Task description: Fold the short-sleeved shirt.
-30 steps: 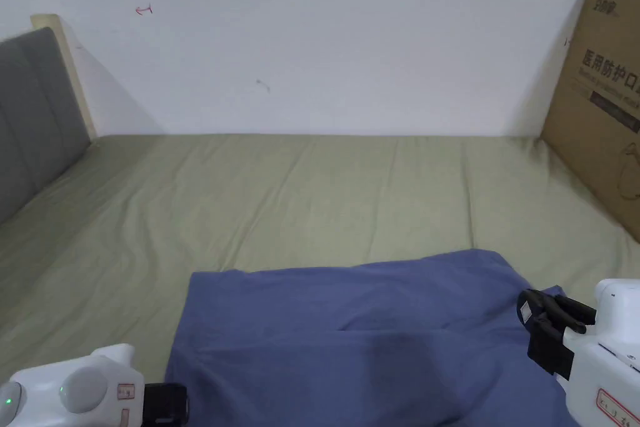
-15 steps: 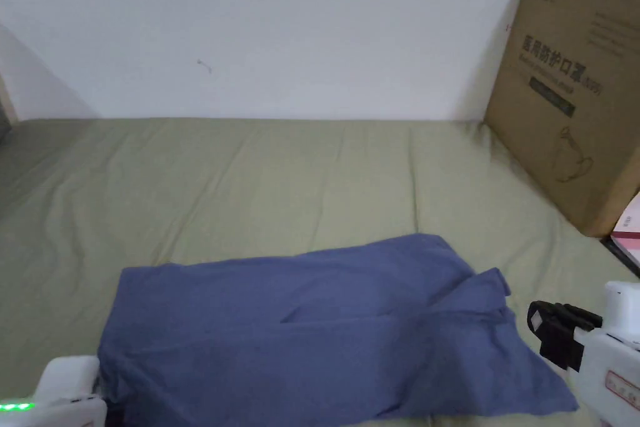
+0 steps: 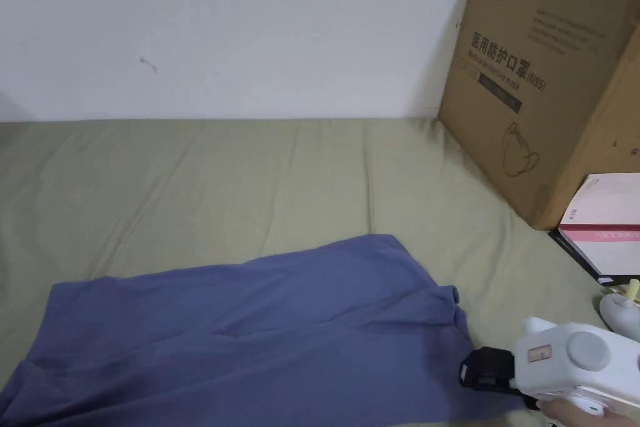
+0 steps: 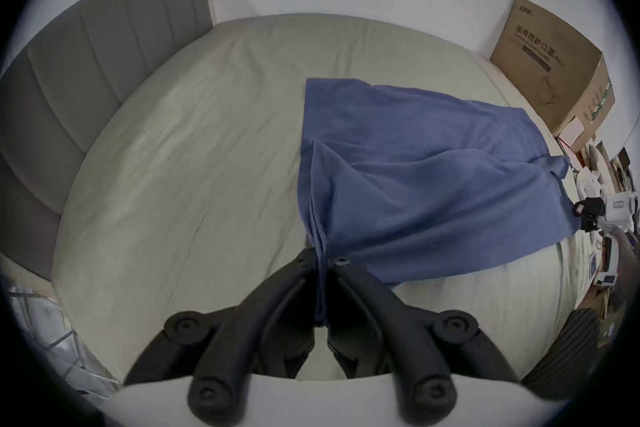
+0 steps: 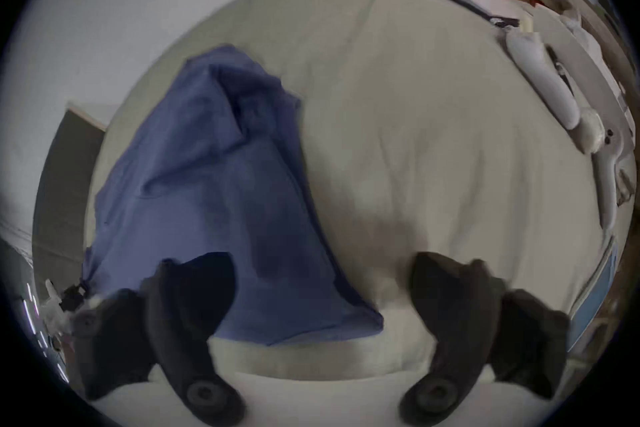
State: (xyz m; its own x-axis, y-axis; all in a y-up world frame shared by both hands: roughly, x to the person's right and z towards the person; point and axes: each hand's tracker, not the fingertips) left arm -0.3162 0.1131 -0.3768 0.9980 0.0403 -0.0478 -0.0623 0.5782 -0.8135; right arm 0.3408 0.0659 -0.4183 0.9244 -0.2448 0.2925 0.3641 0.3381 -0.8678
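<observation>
So there's an olive-green bed sheet (image 3: 250,184) covering the whole mattress, wrinkled all over. White wall (image 3: 250,22) behind it with a tiny dark scuff at about 10 o'clock. Big cardboard box (image 3: 537,84) sits at 2 o'clock, tilted and leaning back toward the wall. Touching its lower right side at 3 o'clock is a white-and-pink box (image 3: 609,222). The left gripper view has a grey padded headboard (image 4: 86,81) at 9 o'clock.

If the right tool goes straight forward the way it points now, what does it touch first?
Most likely the blue shirt. The right tool is open, and the shirt's near corner lies between its jaws, just ahead on the bed sheet. Depth is unclear, so it may meet the sheet first.
</observation>
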